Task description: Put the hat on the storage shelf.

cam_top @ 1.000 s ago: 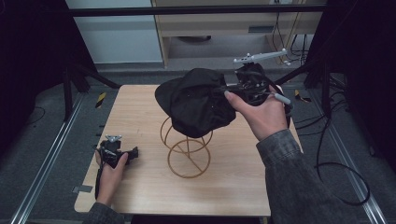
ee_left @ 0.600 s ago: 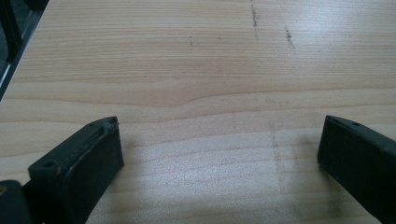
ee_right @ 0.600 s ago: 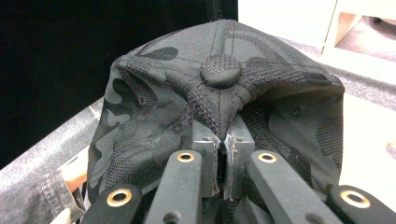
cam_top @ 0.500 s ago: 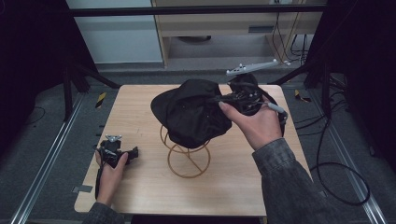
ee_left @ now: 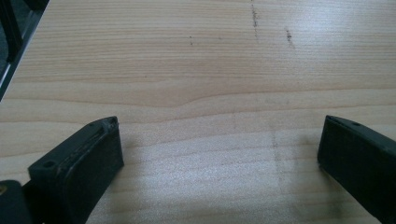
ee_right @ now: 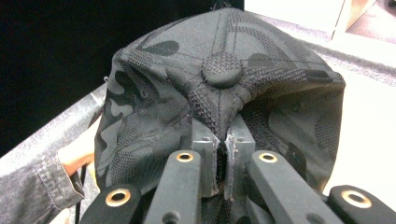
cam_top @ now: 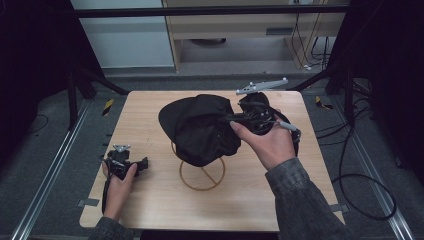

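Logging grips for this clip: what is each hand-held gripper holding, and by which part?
The right hand-held gripper pinches the black cap by a fold of crown fabric just below the top button. The left hand-held gripper is open, holding nothing.

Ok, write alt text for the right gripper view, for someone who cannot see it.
The right tongs, shut, pinch a fold of fabric on a black camouflage cap, whose crown with its top button faces the camera. A grey sleeve and part of a hand show at lower left, with pale table at right.
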A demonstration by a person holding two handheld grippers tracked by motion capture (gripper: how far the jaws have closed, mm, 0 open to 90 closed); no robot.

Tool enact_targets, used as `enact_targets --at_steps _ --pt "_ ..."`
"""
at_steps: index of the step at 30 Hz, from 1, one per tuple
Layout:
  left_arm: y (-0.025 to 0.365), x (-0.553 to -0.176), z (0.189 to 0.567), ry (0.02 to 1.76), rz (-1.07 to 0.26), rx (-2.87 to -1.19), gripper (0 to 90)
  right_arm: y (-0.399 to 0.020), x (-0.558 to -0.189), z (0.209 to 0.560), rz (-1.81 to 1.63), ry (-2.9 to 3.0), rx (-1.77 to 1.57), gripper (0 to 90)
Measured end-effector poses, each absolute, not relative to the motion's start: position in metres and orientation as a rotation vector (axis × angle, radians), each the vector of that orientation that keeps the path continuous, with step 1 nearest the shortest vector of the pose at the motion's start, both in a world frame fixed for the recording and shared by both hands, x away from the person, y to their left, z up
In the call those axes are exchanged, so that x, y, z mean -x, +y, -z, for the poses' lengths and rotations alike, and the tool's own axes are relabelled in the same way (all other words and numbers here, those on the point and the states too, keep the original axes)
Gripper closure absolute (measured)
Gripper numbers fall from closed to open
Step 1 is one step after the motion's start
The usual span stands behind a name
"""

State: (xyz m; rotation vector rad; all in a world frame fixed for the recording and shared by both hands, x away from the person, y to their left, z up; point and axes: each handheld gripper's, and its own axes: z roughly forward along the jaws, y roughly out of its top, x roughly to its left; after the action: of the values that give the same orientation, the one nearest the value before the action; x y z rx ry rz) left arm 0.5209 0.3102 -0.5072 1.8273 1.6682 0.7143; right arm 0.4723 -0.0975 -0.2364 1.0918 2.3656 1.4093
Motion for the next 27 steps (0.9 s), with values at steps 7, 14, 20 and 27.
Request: enact_targets --at_steps 7,14,20,27 --pt "0.31 -0.521 0.507 1.669 -0.714 -1.827 0.0 -0.095 -0.471 0.247 -1.378 2.391 -1.092 85.0" --pt "0.31 -0.522 0.507 1.673 -0.717 -1.817 0.0 -0.088 -0.472 0.26 -1.316 2.422 -1.081 84.9" --pt "0.31 -0.522 0.507 1.671 -0.717 -1.822 0.0 -0.086 -0.477 0.269 -1.301 2.419 -1.09 84.5" --pt "0.31 -0.522 0.507 1.672 -0.719 -1.822 0.0 -0.081 -0.48 0.274 -1.27 2.425 -1.087 83.7"
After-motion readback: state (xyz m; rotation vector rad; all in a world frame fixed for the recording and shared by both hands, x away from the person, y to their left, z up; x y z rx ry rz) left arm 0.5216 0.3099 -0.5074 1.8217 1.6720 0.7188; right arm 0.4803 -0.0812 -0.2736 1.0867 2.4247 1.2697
